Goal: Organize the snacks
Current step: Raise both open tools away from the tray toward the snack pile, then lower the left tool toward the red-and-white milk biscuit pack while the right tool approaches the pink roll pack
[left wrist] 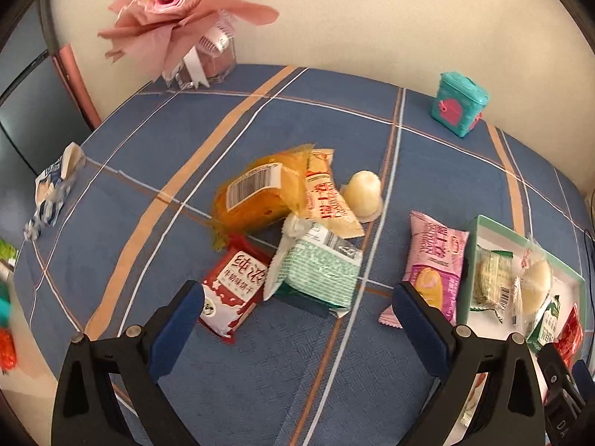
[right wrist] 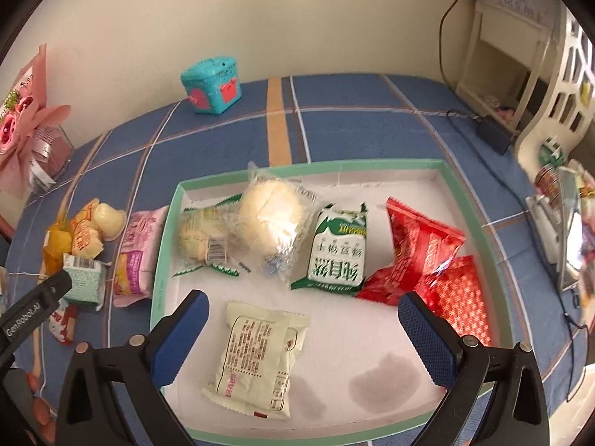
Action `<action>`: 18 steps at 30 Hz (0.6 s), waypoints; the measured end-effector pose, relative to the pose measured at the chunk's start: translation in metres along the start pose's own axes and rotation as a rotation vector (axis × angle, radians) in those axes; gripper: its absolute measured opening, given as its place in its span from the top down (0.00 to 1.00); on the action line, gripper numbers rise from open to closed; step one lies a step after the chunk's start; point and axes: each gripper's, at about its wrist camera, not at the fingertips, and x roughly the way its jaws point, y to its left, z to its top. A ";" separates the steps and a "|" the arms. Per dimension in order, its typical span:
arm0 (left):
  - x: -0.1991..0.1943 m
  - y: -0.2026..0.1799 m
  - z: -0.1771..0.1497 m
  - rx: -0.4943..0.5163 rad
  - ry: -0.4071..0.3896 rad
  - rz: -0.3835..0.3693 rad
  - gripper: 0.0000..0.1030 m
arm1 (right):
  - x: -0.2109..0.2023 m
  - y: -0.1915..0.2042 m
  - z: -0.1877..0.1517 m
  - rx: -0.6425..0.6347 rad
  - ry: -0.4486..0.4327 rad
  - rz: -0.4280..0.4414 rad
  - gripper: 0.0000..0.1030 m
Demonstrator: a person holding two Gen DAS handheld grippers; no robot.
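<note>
Snacks are being sorted into a green-rimmed tray on the blue checked cloth.

The right gripper is being held wide and empty over a cream packet inside the tray; the left gripper is being held wide and empty over the green-striped packet, left of the tray.

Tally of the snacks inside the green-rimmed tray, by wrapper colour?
Shiny red packets: 2
Clear-wrapped round pastries: 2
Green-and-white packet: 1
Cream flat packet: 1
Total: 6, all in the green-rimmed white tray
</note>
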 end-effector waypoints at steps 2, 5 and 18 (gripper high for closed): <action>-0.004 0.000 -0.002 -0.001 -0.002 0.019 0.02 | -0.001 0.003 0.000 -0.003 -0.004 -0.003 0.00; -0.004 0.005 -0.003 -0.011 0.003 0.016 0.02 | -0.001 0.008 -0.001 -0.017 -0.009 -0.026 0.00; -0.002 0.040 0.012 -0.088 0.015 -0.022 0.02 | -0.004 0.042 0.001 -0.028 -0.044 0.074 0.01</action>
